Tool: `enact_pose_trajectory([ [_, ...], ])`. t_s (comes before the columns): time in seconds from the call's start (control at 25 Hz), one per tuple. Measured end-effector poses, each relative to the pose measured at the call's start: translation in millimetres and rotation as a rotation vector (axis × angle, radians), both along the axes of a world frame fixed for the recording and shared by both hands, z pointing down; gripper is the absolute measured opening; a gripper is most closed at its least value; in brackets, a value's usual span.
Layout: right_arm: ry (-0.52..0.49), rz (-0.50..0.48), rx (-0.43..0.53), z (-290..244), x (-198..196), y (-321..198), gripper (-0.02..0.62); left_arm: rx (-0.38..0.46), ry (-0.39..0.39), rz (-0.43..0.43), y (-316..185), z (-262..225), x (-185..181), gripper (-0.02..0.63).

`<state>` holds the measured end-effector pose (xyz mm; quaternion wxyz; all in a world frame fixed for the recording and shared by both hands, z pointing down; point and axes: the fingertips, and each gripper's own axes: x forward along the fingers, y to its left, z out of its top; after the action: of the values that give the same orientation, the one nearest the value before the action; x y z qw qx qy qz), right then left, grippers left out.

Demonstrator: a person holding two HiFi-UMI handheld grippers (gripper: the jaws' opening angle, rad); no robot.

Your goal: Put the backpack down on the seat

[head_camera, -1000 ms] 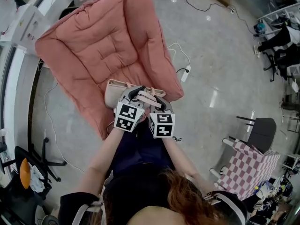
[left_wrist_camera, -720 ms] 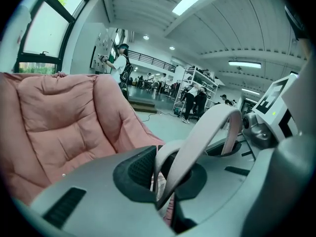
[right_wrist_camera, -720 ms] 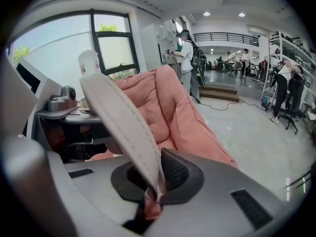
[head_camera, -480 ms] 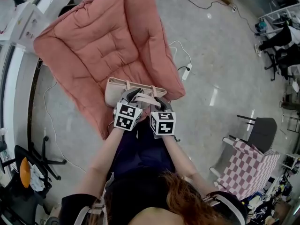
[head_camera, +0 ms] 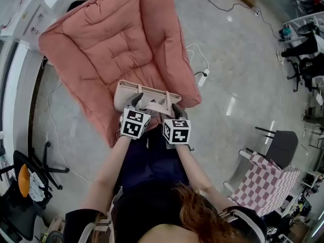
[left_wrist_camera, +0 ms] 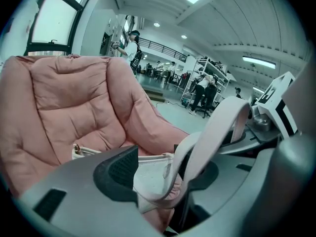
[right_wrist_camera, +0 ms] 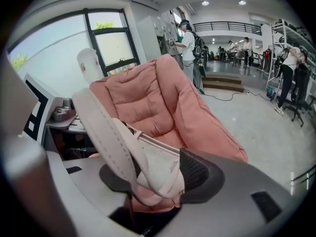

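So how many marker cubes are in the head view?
2. The left cube tops the left gripper, the right cube the right gripper. Both grippers' jaws are opening, with a backpack strap between each pair.

Straps hemmed me in: one strap (left_wrist_camera: 217,132) hung between the opening jaws of my left claw (head_camera: 136,104), a second strap (right_wrist_camera: 103,132) between the opening jaws of my right claw (head_camera: 173,110). Straight ahead the backpack (head_camera: 147,92) sat on the front edge of the seat (head_camera: 111,39) and barred the direct way in. Behind it the seat's hollow lay open, walled by puffed sides. On my right the floor (head_camera: 238,59) gave wide passage, save a power strip (head_camera: 203,78) and its cable near the seat. A checkered chair (head_camera: 268,178) stood well apart.
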<state>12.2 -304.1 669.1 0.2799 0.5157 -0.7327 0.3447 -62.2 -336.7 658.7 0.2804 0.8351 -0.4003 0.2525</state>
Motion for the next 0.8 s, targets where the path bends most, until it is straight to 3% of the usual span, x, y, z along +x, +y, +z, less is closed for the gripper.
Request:
enact_pose_trajectory([
  [0.08,0.025,-0.025,-0.006,5,4,3,0.258,-0.016,-0.028,0.031,3,8,-4,0.252],
  [0.24,0.106,-0.175,-0.017,12,8,17,0.276,-0.036,-0.117,0.156,20,23,-8,0.285],
  [0.36,0.063,-0.253,-0.074,15,6,33,0.278,-0.062,-0.161,0.267,35,28,-9,0.291],
  [0.68,-0.040,-0.395,-0.195,16,3,73,0.278,-0.195,-0.108,0.404,68,16,1,0.291],
  [0.8,-0.081,-0.498,-0.246,14,-8,92,0.278,-0.239,-0.095,0.470,79,16,7,0.291],
])
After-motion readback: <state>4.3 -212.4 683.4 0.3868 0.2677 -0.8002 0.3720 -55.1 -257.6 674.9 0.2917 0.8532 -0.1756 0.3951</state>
